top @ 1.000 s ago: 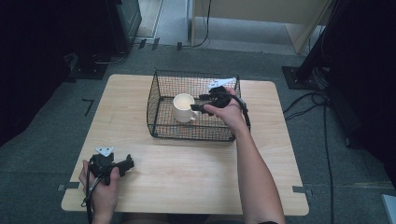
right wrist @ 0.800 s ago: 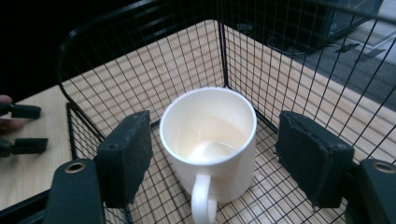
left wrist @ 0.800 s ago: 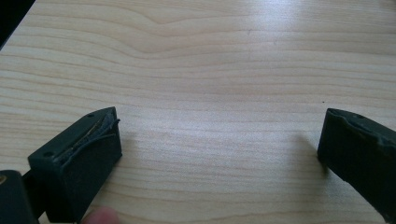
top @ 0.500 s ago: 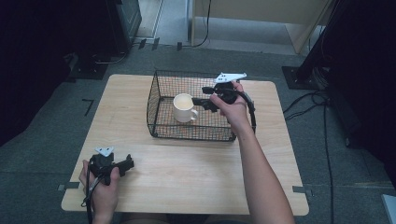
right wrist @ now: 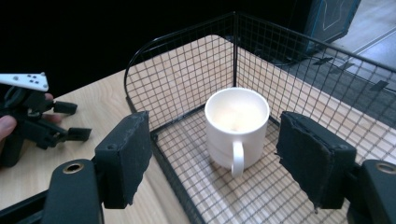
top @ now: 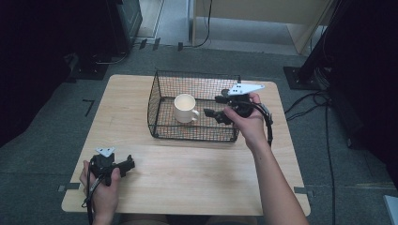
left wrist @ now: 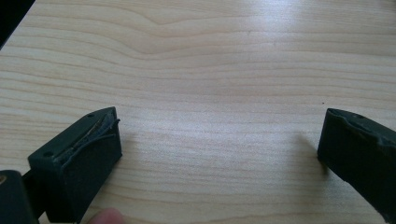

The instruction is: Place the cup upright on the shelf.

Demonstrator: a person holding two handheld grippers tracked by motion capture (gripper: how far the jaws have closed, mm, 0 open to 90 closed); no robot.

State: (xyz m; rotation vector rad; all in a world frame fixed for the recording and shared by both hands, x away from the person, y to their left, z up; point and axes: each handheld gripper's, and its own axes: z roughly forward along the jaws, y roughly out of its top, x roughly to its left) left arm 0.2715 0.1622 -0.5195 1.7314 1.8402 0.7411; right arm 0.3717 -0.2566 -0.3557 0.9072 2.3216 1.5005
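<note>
I have the white mug (top: 184,108) standing upright inside the wire basket (top: 159,108), on its mesh floor toward the left half, handle turned toward my right gripper (top: 210,106). That placement looks finished to me: the mug sits flat and nothing touches it. In the right gripper view the mug (right wrist: 236,128) shows in the gap between the two pads, farther off, with clear space on both sides, so I judge this gripper wide open and holding nothing. I keep it level with the handle, just above the basket's right part.

My left gripper (top: 124,165) rests near the front left corner of the table (top: 197,178), out of the way since the job needs one hand. Its own view shows bare wood (left wrist: 219,93) between widely parted pads, so it too is open and empty.

Against the picture from a second ago, my right gripper has backed away from the mug, which it then held by the handle side, and the hand sits farther right now. The mug has shifted slightly.
</note>
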